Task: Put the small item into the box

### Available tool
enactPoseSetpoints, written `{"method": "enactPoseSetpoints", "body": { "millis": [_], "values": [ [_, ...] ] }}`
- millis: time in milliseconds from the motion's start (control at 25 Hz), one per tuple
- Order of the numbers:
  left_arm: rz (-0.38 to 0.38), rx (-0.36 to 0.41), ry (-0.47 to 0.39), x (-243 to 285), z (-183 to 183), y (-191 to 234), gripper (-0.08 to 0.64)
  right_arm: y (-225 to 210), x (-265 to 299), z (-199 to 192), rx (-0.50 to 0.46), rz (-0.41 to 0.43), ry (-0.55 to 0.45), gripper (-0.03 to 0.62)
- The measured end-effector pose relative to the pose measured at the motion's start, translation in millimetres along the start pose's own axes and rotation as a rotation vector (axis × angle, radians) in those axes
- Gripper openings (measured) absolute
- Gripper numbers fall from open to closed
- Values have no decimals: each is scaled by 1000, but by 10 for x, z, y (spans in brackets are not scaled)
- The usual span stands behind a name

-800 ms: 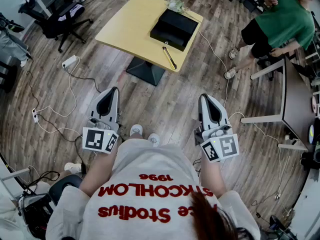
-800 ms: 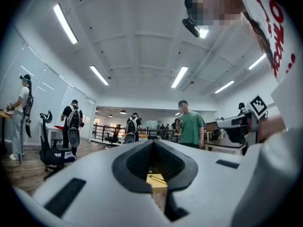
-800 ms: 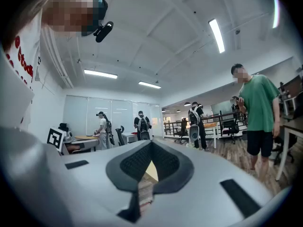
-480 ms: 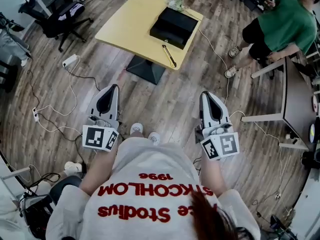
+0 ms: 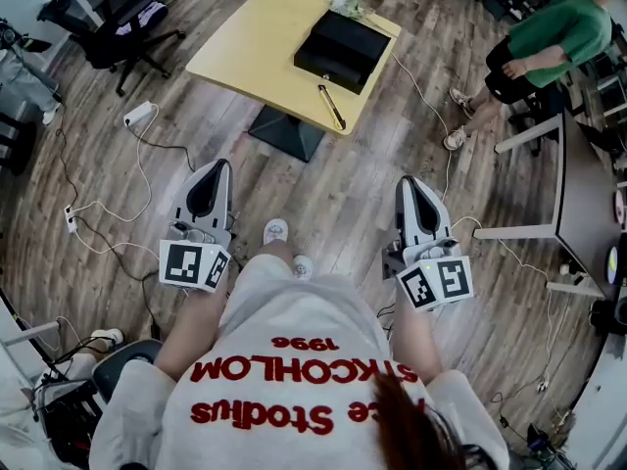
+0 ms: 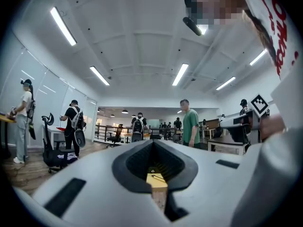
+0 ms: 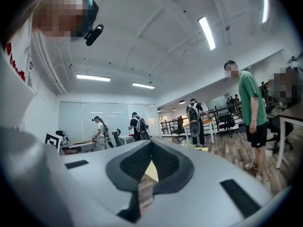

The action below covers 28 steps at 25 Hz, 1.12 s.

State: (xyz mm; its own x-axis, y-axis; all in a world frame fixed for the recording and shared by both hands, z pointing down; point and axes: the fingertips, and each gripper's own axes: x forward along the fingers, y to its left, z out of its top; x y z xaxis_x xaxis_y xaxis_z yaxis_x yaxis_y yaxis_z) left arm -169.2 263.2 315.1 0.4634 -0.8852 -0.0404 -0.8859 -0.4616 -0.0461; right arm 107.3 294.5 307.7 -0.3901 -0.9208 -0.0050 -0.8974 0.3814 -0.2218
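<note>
A black box (image 5: pixel 341 50) sits on the yellow table (image 5: pixel 255 47) far ahead of me. A thin pen-like small item (image 5: pixel 331 107) lies on the table near its front edge, just in front of the box. My left gripper (image 5: pixel 220 164) and right gripper (image 5: pixel 407 179) hang at waist height over the wooden floor, well short of the table. Both point forward with jaws together and nothing between them. In the left gripper view the gripper (image 6: pixel 154 143) frames a sliver of the yellow table (image 6: pixel 155 179). The right gripper view shows that gripper (image 7: pixel 151 144) also shut and empty.
The table stands on a dark base (image 5: pixel 286 133). A power strip (image 5: pixel 137 117) and cables lie on the floor at left. A black office chair (image 5: pixel 122 27) stands at the back left. A person in a green shirt (image 5: pixel 558 42) sits at right beside a dark desk (image 5: pixel 578 194).
One shoe has stepped forward and the table sits slightly nearer in view. Both grippers stay shut at waist height. The person in green has shifted at the right.
</note>
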Motion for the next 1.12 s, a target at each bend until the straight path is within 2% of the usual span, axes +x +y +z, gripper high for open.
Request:
{"method": "enactPoseSetpoints", "body": {
  "millis": [400, 1120],
  "values": [
    [-4, -10, 4, 444, -90, 172, 6, -224, 381, 50, 0, -14, -9, 5],
    [-83, -30, 1, 1974, -138, 827, 6, -744, 1673, 229, -17, -67, 5, 5]
  ]
}}
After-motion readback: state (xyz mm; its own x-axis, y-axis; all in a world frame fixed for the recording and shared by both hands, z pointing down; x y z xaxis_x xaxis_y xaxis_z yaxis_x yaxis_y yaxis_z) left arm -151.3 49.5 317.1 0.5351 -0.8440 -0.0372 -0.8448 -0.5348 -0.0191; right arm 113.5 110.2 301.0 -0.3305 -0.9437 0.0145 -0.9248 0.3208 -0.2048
